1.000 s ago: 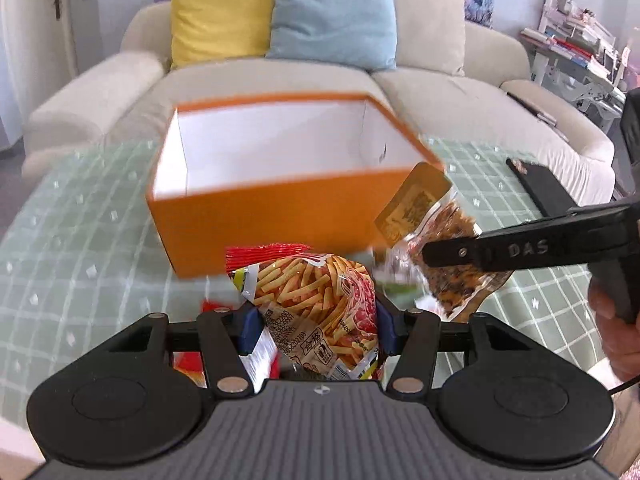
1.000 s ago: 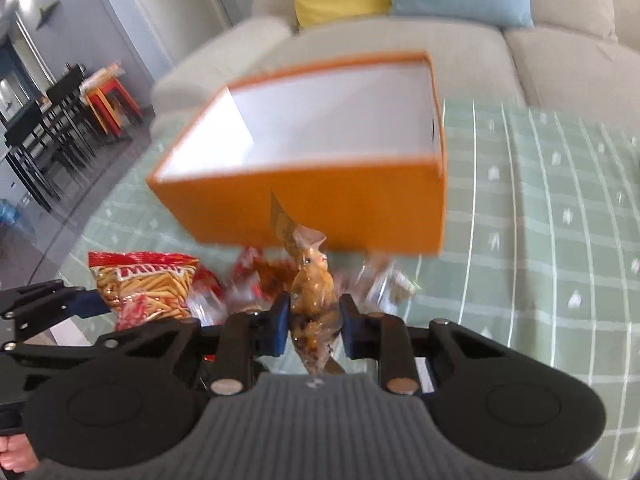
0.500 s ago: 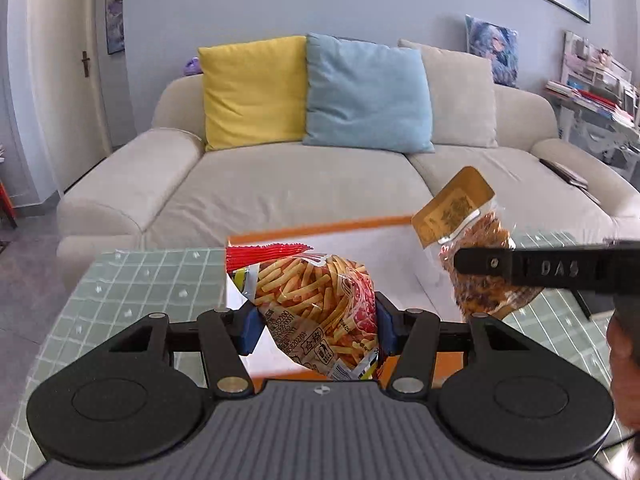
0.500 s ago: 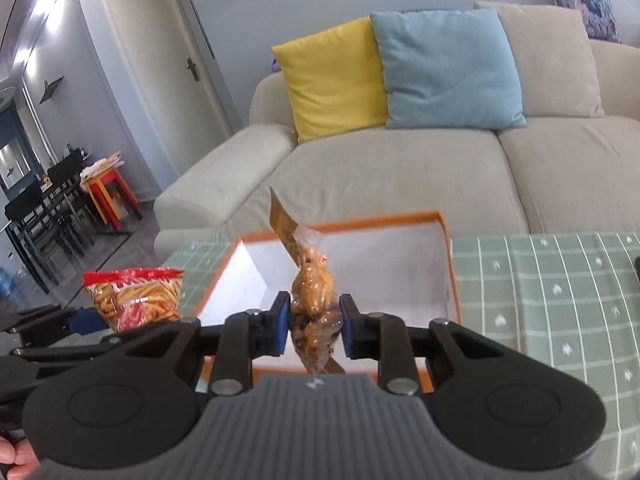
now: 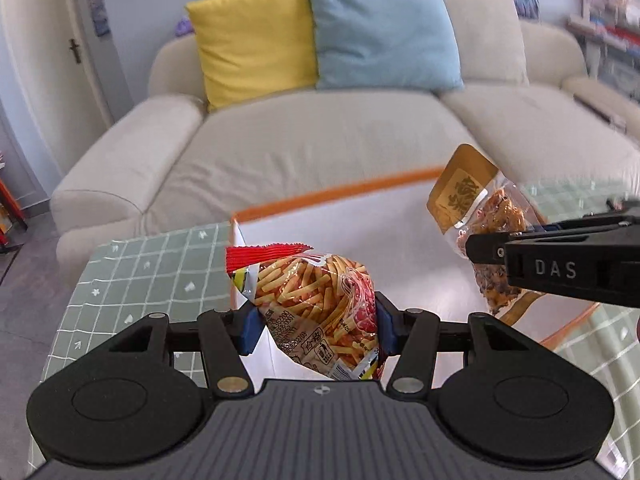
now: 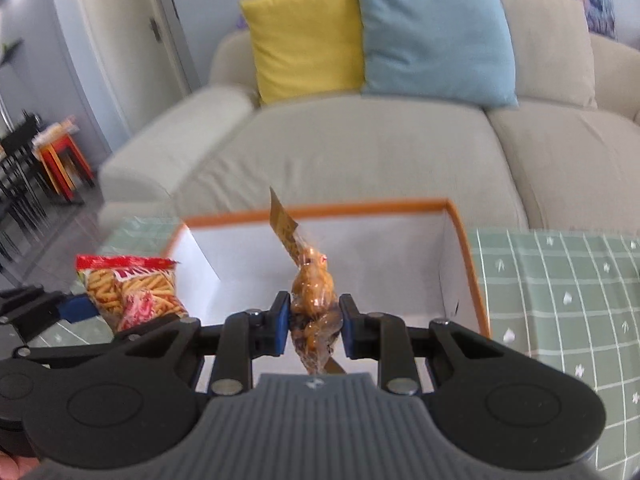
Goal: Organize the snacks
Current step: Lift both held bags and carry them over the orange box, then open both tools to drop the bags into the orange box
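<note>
My left gripper (image 5: 316, 326) is shut on a bag of fry-shaped snacks (image 5: 316, 300) with a red top edge, held above the left end of the orange box (image 5: 360, 190). My right gripper (image 6: 314, 322) is shut on a clear pouch of brown snack (image 6: 314, 292) with a gold header, held above the box's white inside (image 6: 360, 264). The fries bag (image 6: 132, 292) and the left gripper (image 6: 76, 308) show at the left of the right wrist view. The pouch (image 5: 486, 232) and the right gripper's finger (image 5: 560, 268) show at the right of the left wrist view.
The box stands on a table with a green checked cloth (image 6: 560, 280). Behind it is a beige sofa (image 5: 320, 140) with a yellow cushion (image 5: 252, 36) and a blue cushion (image 5: 384, 28). Dark chairs and a red stool (image 6: 60, 160) stand far left.
Both grippers rose from table level with their snacks and moved forward over the open box. In the last half second the views tipped down toward the box's inside.
</note>
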Demonstrator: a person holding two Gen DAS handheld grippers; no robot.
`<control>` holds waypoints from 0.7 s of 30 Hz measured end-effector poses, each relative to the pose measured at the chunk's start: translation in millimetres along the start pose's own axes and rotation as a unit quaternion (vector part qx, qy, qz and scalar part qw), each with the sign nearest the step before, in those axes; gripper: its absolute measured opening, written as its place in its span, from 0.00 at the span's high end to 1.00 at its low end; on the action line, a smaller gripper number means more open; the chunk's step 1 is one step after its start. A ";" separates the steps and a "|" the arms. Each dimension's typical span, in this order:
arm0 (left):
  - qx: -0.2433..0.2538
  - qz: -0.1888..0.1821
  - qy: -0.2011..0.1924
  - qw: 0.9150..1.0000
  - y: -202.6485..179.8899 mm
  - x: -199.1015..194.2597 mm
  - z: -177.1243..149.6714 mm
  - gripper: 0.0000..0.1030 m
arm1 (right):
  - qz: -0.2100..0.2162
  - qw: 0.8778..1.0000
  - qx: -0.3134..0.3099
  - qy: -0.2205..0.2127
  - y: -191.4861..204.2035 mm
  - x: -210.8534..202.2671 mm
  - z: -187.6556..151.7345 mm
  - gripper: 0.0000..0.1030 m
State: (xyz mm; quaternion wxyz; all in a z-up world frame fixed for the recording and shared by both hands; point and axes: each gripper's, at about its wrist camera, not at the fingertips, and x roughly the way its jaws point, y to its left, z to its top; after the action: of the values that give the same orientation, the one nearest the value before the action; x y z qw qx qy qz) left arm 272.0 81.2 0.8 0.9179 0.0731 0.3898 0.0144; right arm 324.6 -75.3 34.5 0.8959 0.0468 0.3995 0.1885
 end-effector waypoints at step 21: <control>0.088 0.038 0.126 0.987 -10.2 54.3 -11.5 0.38 | 0.003 0.988 0.029 0.151 5.7 82.1 -32.7 0.78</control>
State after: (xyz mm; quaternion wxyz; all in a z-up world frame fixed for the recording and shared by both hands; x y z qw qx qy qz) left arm 301.3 77.0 -47.3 0.8500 0.1660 0.4993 0.0246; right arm 349.0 -41.4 -43.6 0.8233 0.0449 0.5351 0.1841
